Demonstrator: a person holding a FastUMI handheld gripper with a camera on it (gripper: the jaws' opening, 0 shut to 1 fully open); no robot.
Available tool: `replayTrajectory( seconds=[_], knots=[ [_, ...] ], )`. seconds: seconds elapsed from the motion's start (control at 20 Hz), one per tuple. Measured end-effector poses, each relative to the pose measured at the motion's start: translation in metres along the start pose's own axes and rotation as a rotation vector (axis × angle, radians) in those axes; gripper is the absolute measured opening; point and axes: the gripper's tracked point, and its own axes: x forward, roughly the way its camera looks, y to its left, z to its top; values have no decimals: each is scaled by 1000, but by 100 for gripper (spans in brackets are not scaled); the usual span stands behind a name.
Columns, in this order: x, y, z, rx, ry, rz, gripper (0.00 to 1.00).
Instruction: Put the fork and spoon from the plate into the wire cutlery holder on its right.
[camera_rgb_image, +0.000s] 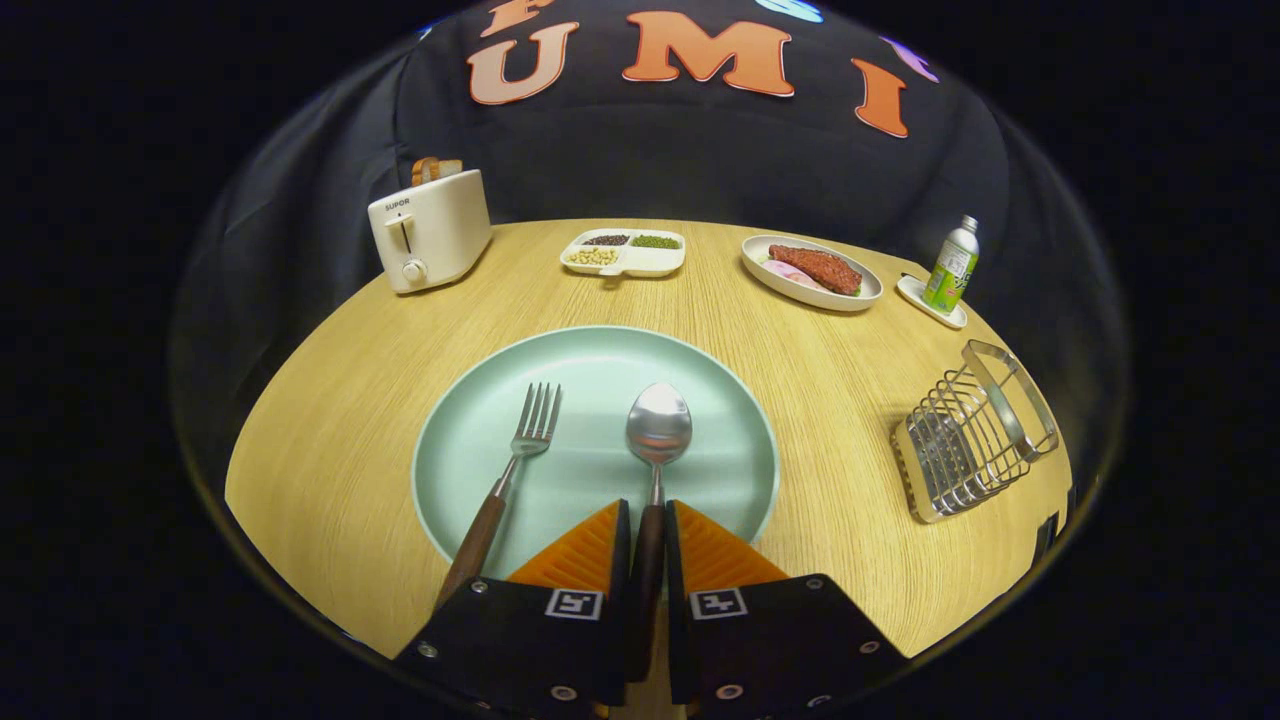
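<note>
A pale green plate (700, 380) lies on the round wooden table just ahead of my fingers. On it rest a fork (520, 450) at the left and a spoon (658, 428) at the right, both with dark wooden handles pointing toward me. My gripper (648, 515) is shut on the spoon's handle, which runs between the two fingers; the spoon's bowl lies on the plate beyond them. The fork's handle passes just left of the left finger. The wire cutlery holder (975, 430) stands on the table to the right of the plate, apart from it.
Along the table's far side stand a cream toaster (430, 235) with bread in it, a divided dish of beans (625, 252), an oval dish with meat (812, 272), and a green bottle (950, 268) on a small white tray. Bare wood lies between plate and holder.
</note>
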Motion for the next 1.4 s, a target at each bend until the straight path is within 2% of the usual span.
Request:
replayTrajectory(
  seconds=[0.25,0.55,1.0,1.4],
  knots=[
    [-2,-2,3,21,15,0,5],
    [-34,-22,32,44,18,18,5],
    [-109,-119,73,69,101,-19,5],
    [-134,-185,67,10,258,-68,5]
  ],
)
